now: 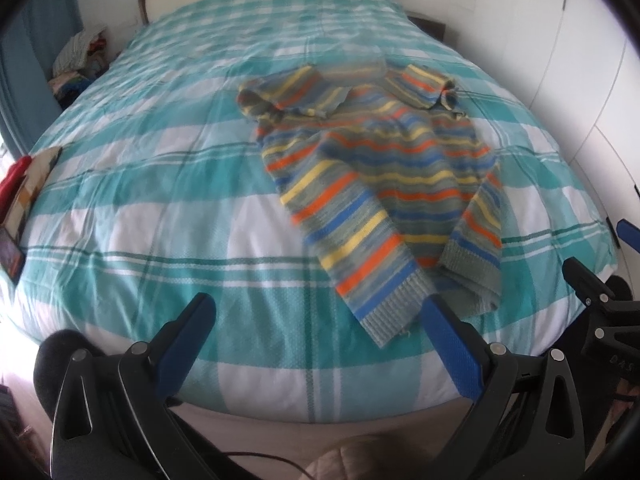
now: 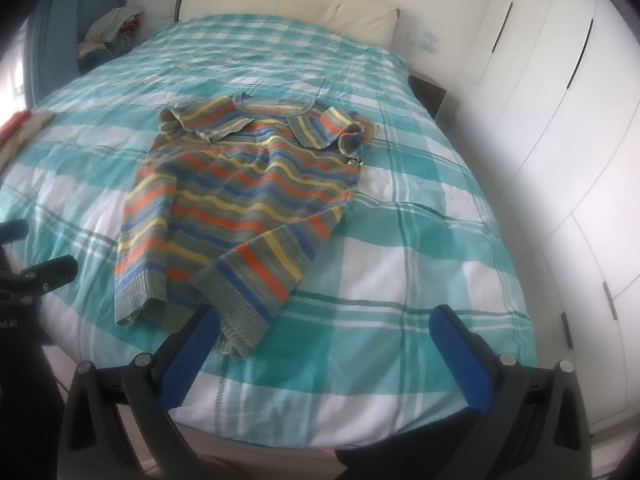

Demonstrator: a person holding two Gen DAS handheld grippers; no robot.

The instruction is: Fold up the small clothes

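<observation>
in the left wrist view, the striped knitted sweater in orange, blue, yellow and grey (image 1: 384, 184) is seen spread on the teal-and-white checked bedcover (image 1: 160, 200), sleeves folded inward; a hem lift is judged next. the left gripper (image 1: 316, 344) is held released, its near cuff beside the right finger.

in the right wrist view, the right gripper (image 2: 324, 344) is likewise spread and empty, the sweater's hem just beyond its left finger.

A bed (image 2: 400, 280) with a teal-and-white checked cover carries a striped knitted sweater (image 2: 248, 204). The sweater lies rumpled, both sleeves trailing toward the near edge.
</observation>
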